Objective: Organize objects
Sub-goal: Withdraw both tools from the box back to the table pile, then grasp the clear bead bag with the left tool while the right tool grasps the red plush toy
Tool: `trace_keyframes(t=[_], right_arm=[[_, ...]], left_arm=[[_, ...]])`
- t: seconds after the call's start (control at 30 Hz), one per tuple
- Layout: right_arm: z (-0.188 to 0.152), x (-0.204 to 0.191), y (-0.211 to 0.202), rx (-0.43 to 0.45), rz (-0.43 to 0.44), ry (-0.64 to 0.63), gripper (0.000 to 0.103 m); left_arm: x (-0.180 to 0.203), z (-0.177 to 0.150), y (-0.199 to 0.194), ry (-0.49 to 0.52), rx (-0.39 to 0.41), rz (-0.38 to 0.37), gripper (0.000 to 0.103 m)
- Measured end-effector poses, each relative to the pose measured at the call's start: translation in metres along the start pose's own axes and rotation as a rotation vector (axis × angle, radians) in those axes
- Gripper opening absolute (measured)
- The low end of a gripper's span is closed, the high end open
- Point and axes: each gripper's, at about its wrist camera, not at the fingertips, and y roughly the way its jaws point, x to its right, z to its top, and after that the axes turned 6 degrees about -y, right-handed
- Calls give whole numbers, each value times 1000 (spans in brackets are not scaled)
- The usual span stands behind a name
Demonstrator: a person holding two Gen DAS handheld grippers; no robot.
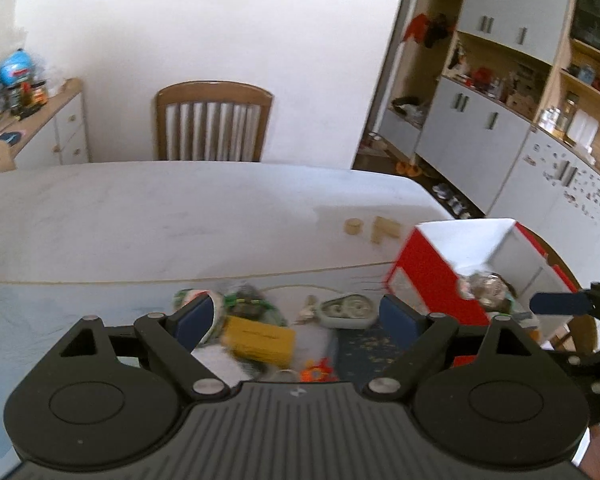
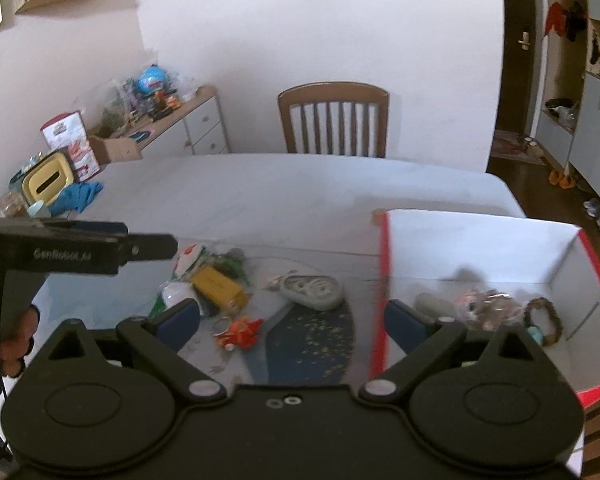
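Clutter lies loose on the table (image 1: 140,216), nearest the two grippers: an orange toy (image 2: 240,332) on a key ring, a yellow box (image 2: 219,286) resting on a green-and-white packet (image 2: 188,258), and a grey oval case (image 2: 312,290) just right of them, partly on a dark blue speckled mat (image 2: 312,344). The left gripper (image 1: 296,320) hangs over this pile with its jaws wide apart and nothing between the blue pads (image 1: 196,318); the yellow box shows in the gap below them, but the pads are not touching it. The right gripper (image 2: 292,322) is also spread wide and empty, its left pad over the table beside the orange toy and its right pad at the red wall of the box (image 2: 384,280).

That red-and-white carton stands open-topped at the table's right side, just beside the grey case. Inside it lie a bead bracelet (image 2: 542,320), a crumpled clear wrapper (image 2: 484,308) and a pale grey lump (image 2: 432,304), all blurred. From the right wrist view the left gripper's arm reaches in from the left edge, with a hand (image 2: 18,344) under it.

Further along the white tabletop, past the carton, sit two small wooden blocks (image 1: 380,230), near each other. Beyond the far edge stands a wooden chair (image 1: 214,120) against the white wall. A low sideboard (image 2: 188,120) loaded with toys is on the left, and shelves (image 1: 500,80) with grey doors on the right.
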Motion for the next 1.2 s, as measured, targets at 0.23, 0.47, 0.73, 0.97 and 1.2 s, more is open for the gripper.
trace_keyframes(t=[0.23, 0.47, 0.73, 0.97, 1.2], right_arm=[[1, -18, 25, -10, 0, -23, 99], [-5, -22, 63, -87, 6, -1, 99], [-14, -35, 94, -137, 24, -69, 98], [-22, -42, 122, -202, 44, -102, 94], [-30, -44, 141, -227, 68, -113, 87]], left_arm=[[-41, -4, 11, -23, -15, 50, 103], [-71, -20, 30, -27, -41, 104, 103], [-88, -40, 63, -3, -111, 125, 103], [-87, -49, 81, -4, -143, 83, 103], [-86, -54, 94, -4, -155, 65, 103]])
